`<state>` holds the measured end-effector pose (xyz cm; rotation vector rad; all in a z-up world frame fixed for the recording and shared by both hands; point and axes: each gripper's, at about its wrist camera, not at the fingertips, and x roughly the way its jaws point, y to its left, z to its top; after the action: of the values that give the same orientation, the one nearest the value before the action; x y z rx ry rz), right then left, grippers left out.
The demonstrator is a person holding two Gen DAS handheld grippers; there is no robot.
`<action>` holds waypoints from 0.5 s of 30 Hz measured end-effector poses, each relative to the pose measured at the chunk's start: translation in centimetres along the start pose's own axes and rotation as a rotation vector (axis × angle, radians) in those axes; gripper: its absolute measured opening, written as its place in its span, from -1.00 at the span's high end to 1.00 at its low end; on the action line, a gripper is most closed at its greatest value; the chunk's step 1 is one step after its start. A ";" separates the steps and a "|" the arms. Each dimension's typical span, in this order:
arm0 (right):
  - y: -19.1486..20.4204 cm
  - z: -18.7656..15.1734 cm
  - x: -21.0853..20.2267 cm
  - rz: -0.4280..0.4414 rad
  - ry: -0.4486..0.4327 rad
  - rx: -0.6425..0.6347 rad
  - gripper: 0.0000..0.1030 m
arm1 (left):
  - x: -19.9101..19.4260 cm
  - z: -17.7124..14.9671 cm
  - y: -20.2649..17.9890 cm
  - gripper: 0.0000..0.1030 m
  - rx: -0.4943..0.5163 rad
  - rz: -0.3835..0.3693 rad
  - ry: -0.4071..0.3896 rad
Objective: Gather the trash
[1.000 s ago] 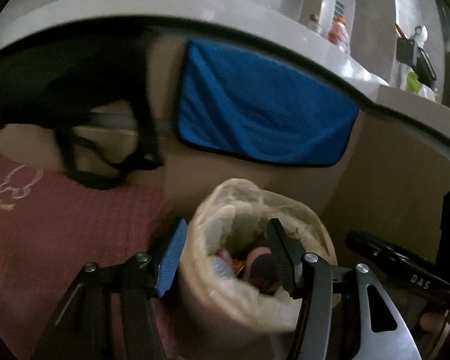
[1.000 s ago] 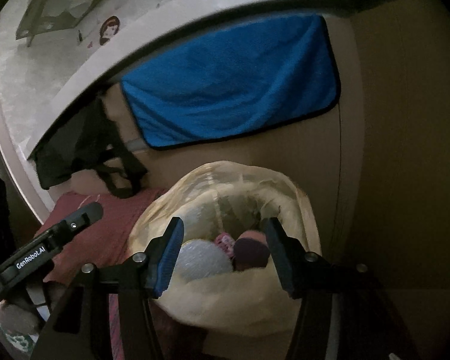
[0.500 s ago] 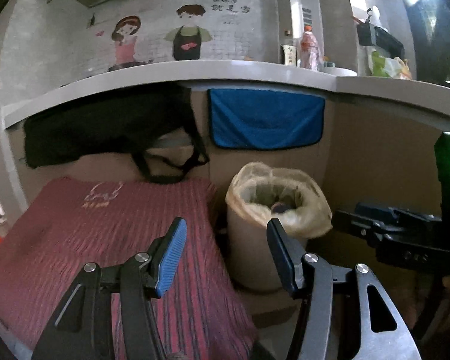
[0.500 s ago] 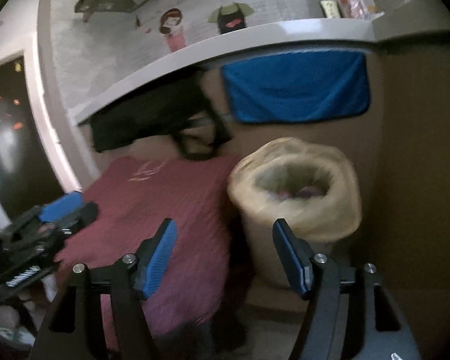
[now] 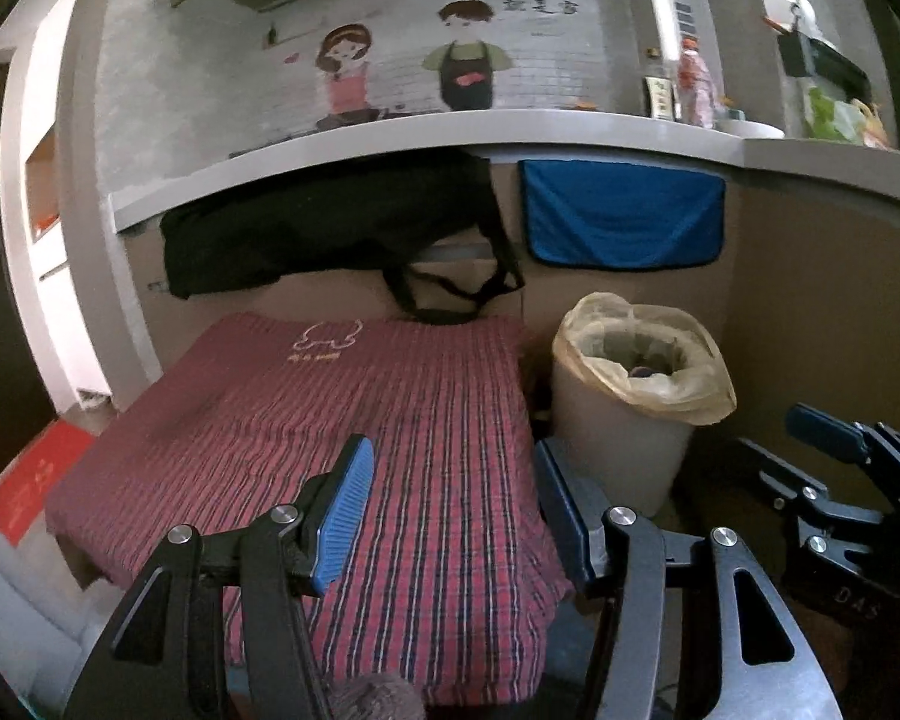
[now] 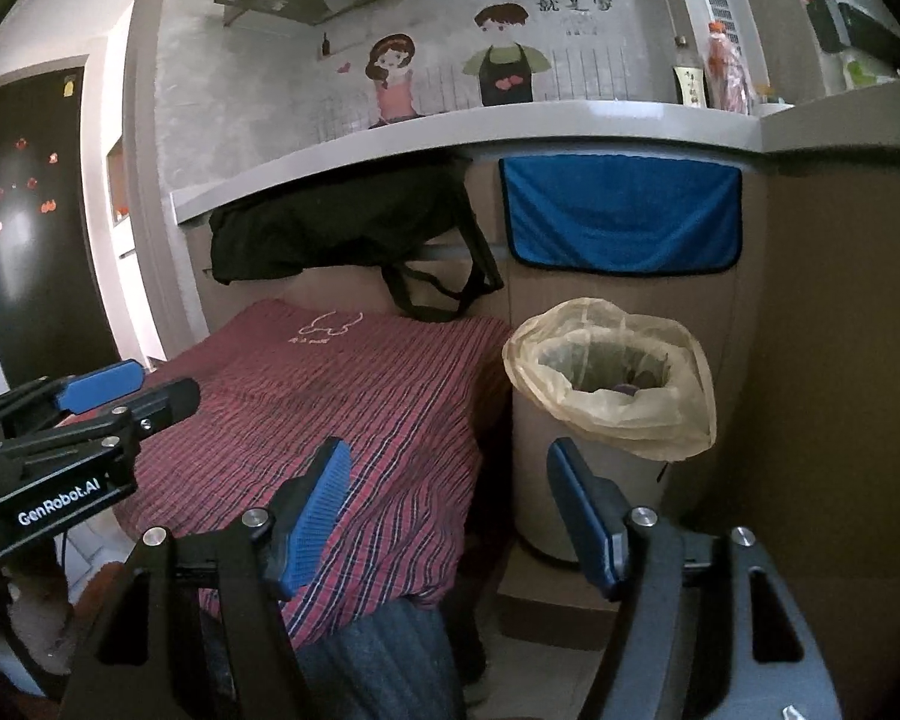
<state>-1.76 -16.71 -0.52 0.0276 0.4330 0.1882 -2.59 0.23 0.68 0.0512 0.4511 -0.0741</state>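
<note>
Facing round bin [image 5: 621,450], crinkled liner [image 5: 690,402]

Both pictures are dim and a little grainy. The brightest light comes from the top right corner, where a window glows white and washes out. The pale tiled wall with two cartoon people [image 5: 402,66] catches that light and looks clear. Under the long white curved counter [image 6: 450,126] it is shadowy, and the black cloth bag [image 5: 330,234] hanging there is nearly lost in the dark. The bottom right corner is dark too. Straight lines bend round near the edges, and the corners fade to black. Nothing looks smeared. The red striped cloth [image 5: 342,432] looks sharp.
</note>
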 end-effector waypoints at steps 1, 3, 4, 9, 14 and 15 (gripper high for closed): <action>0.0 0.0 0.0 0.001 -0.001 0.002 -0.27 | -0.2 -0.1 0.1 -0.10 -0.003 0.007 -0.002; 0.1 -0.1 -0.2 -0.001 -0.004 0.007 -0.27 | -0.6 -0.2 0.4 -0.10 -0.007 0.022 -0.007; 0.1 -0.1 -0.2 -0.003 -0.006 0.009 -0.27 | -0.8 -0.3 0.7 -0.10 -0.012 0.030 -0.009; 0.0 0.0 -0.3 -0.005 -0.014 0.019 -0.27 | -1.6 -0.3 1.5 -0.10 -0.043 0.050 -0.029; 0.3 0.0 -0.6 -0.020 -0.033 0.008 -0.28 | -2.1 -0.3 1.6 -0.10 -0.041 0.033 -0.048; 0.4 0.0 -0.7 -0.022 -0.035 0.007 -0.28 | -2.2 -0.3 1.6 -0.10 -0.039 0.032 -0.053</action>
<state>-2.44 -16.47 -0.19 0.0332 0.3985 0.1643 -4.55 1.94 1.41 0.0180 0.3986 -0.0355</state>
